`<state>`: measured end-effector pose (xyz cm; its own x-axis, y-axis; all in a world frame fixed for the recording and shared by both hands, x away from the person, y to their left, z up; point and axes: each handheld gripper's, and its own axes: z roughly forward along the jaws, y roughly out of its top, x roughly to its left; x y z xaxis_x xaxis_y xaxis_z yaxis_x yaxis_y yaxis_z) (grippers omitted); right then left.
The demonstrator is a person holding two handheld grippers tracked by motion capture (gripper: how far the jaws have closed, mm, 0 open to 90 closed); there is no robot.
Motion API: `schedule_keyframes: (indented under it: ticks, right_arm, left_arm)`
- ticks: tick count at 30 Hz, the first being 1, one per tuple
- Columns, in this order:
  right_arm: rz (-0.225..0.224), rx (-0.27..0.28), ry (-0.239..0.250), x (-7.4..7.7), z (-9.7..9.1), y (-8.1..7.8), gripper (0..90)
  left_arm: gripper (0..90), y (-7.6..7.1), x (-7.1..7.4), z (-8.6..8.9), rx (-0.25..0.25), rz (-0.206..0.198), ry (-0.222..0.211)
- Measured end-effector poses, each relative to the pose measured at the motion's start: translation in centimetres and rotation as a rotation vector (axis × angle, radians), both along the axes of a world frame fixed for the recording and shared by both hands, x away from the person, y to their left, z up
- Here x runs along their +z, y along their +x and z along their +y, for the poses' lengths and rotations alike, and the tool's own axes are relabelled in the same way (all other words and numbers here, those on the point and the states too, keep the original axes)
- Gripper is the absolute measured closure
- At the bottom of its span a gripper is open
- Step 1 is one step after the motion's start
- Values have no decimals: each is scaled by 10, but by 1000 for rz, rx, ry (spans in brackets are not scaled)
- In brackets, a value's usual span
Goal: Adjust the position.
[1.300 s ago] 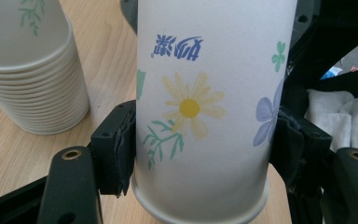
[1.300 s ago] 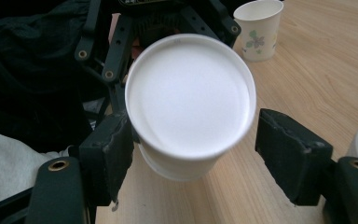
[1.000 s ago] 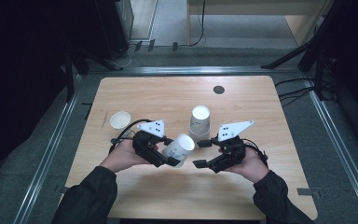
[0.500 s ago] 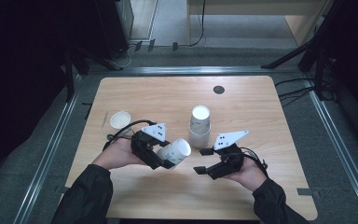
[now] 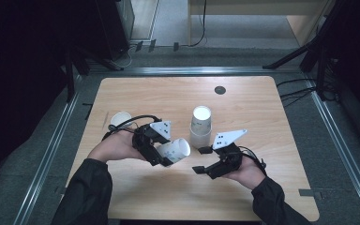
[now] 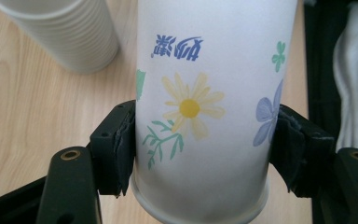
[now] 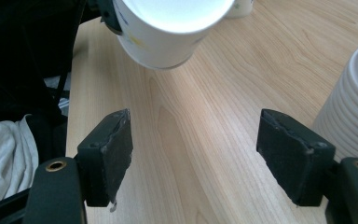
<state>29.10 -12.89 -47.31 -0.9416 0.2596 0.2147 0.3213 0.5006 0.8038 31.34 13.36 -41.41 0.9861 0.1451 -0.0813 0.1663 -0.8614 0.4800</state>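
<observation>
Fingers [image 6: 116, 149] of left gripper [image 5: 157, 152] clamp one flowered cup [image 5: 174, 150], one stack [image 5: 200, 125] beside

Left gripper [image 5: 165, 157] clamps tilted cup [image 5: 176, 149]; right gripper [image 5: 201, 160] agape.

Your right hand-held gripper [image 5: 202, 159] has pulled back from the white flower-printed paper cup [image 5: 174, 150] and now sits lower and farther right over the light wooden tabletop [image 5: 262, 103], its jaws spread with nothing between them. Your left hand-held gripper [image 5: 161, 157] has carried that cup slightly toward you and to the left, away from the stack of white paper cups [image 5: 200, 125].
</observation>
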Motion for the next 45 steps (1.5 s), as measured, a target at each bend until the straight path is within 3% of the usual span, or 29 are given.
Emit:
schedule_keyframes:
  ticks: [2, 8, 12, 17, 23, 26, 39, 45]
  right_arm:
    - [-11, 2, 1, -1, 2, 2, 251]
    - [-7, 4, 4, -2, 7, 4, 246]
    - [-11, 19, 4, -3, 10, 3, 245]
    - [-22, 27, 18, -4, 14, 3, 245]
    - [-51, 39, 49, -4, 24, -2, 243]
    - [-39, 51, 54, -5, 29, -2, 243]
    - [-31, 75, 42, -9, 38, -4, 251]
    - [-42, 79, 34, -10, 39, -6, 266]
  left_arm:
    - [310, 3, 1, 0, 4, 1, 35]
    - [310, 0, 0, -6, -25, -8, 69]
    - [310, -4, -7, -11, -48, -42, 138]
    - [309, -10, -17, -21, -99, -41, 216]
    - [310, -12, -18, -28, -116, -20, 215]
    - [310, -12, -19, -29, -118, -13, 214]
    - [310, -13, -23, -42, -146, -9, 228]
    - [310, -14, -22, -43, -157, -5, 209]
